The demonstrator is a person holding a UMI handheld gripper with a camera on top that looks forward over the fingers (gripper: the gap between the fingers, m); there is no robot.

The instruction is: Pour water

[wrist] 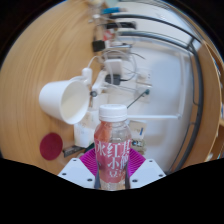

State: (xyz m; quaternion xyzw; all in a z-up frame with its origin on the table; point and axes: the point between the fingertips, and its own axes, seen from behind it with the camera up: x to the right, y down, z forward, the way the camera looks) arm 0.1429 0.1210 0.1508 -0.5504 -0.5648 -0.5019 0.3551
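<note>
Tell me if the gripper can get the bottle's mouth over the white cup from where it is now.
Probably yes. The gripper holds the bottle upright between its jaws, cap apparently still on. The white cup lies on its side just beyond, left of the bottle, with nothing between them; its sideways mouth would not catch water.

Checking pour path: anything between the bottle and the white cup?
Nothing visible. The bottle sits between the gripper fingers; the white cup lies on its side just beyond it, with bare table between.
</note>
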